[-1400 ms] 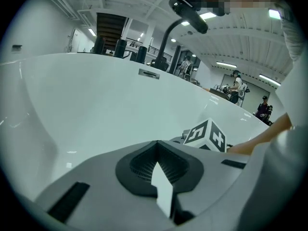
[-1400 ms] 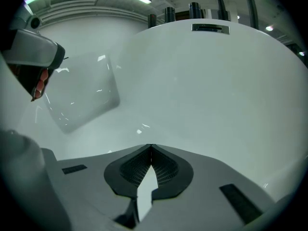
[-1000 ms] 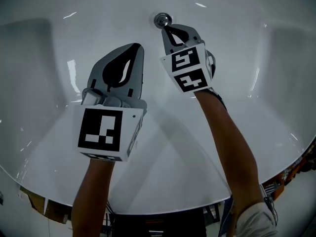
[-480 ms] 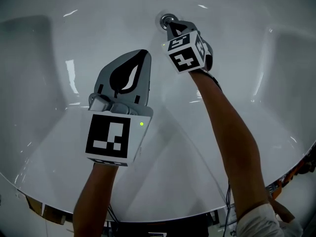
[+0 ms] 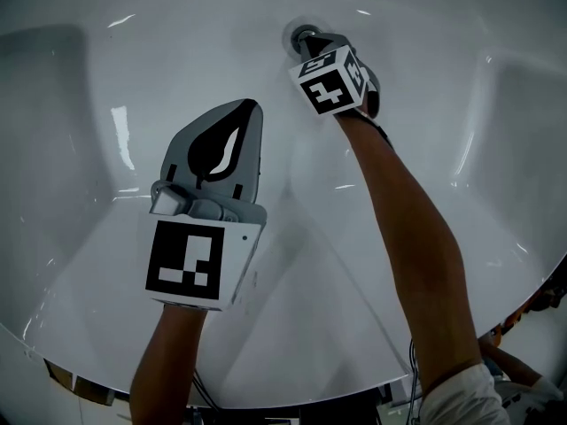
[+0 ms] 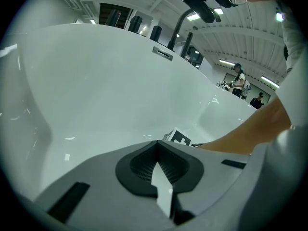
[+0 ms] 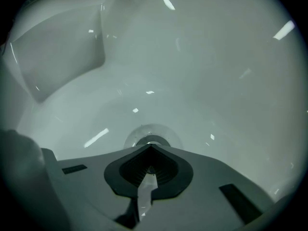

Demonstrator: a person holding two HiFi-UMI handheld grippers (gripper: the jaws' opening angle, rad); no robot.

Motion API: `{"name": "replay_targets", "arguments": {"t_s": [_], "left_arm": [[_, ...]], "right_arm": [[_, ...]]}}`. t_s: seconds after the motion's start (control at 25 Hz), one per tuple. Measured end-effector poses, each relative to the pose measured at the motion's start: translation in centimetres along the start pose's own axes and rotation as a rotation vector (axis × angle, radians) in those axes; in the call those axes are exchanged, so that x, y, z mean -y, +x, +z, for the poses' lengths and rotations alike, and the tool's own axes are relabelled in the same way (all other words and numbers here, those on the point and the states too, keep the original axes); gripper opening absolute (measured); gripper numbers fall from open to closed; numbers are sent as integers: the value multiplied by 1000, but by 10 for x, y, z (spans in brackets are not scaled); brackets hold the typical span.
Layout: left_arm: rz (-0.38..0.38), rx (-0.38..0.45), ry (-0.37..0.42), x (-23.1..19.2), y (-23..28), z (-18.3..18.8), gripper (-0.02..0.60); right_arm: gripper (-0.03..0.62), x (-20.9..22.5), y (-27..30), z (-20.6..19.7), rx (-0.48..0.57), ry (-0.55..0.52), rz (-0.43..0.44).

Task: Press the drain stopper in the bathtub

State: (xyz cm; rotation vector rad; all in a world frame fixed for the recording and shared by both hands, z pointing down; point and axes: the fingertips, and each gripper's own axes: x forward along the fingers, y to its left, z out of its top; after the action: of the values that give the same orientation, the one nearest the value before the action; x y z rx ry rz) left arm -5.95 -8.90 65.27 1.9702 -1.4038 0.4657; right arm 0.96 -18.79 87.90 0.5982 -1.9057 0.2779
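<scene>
The chrome drain stopper (image 5: 299,34) sits in the floor of the white bathtub (image 5: 106,87) at the far end. My right gripper (image 5: 311,46) is shut with nothing between its jaws, and its closed tip rests on the stopper's near edge. In the right gripper view the stopper (image 7: 152,139) shows as a round ring just past the tip of the right gripper (image 7: 150,147). My left gripper (image 5: 233,113) is shut and empty. It hovers over the tub floor, nearer to me and left of the drain. The left gripper (image 6: 156,143) points at the tub's far wall.
Sloped tub walls rise on both sides (image 5: 523,104). The tub's front rim (image 5: 292,397) curves near me. In the left gripper view, a dark faucet (image 6: 195,6) and an overflow slot (image 6: 162,53) sit on the far rim, with people (image 6: 239,78) standing beyond. My right forearm (image 5: 399,211) crosses the tub.
My right gripper has moved forward and down, from just short of the drain to having its tip on the stopper. The left gripper has shifted only slightly.
</scene>
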Motion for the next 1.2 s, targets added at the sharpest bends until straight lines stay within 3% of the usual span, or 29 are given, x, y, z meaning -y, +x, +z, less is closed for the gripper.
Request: {"name": "replay_targets", "arguments": {"t_s": [1.2], "left_arm": [[-23,-17,-18,1,10,-9,6]], "right_arm": [[18,-1,11,-1,-34,73,15]]}}
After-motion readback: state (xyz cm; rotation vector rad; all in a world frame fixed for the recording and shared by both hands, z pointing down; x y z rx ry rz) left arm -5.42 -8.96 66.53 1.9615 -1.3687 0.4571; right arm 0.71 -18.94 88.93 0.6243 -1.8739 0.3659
